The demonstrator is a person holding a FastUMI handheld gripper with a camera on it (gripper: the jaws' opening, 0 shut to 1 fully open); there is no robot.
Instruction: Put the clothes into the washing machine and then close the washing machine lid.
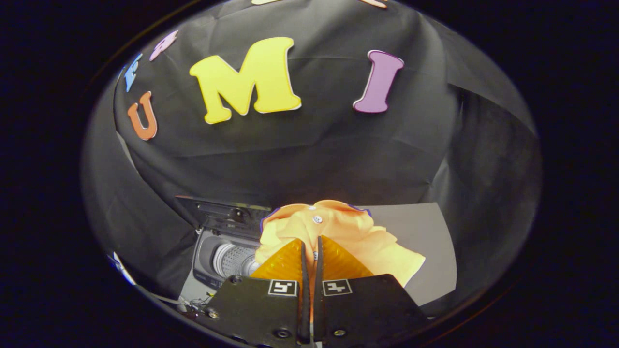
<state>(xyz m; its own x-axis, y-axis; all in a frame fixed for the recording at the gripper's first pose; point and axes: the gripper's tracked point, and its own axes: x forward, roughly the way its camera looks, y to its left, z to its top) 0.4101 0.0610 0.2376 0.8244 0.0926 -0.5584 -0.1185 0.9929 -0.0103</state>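
An orange shirt [338,232] with white buttons and a purple-trimmed collar hangs bunched from my gripper [311,244], lifted above the grey tabletop. Both orange fingers [285,263] press together on a fold of the cloth, so the gripper is shut on the shirt. Below and to the left of the fingers stands a small top-loading washing machine [213,261]. Its dark lid [220,212] is raised at the back, and the perforated metal drum [234,261] shows inside. The shirt hides the machine's right side.
A grey tabletop [420,232] spreads to the right, beyond the shirt. Thin wires [193,303] lie on the surface in front of the washing machine. Black cloth walls close in behind and on both sides.
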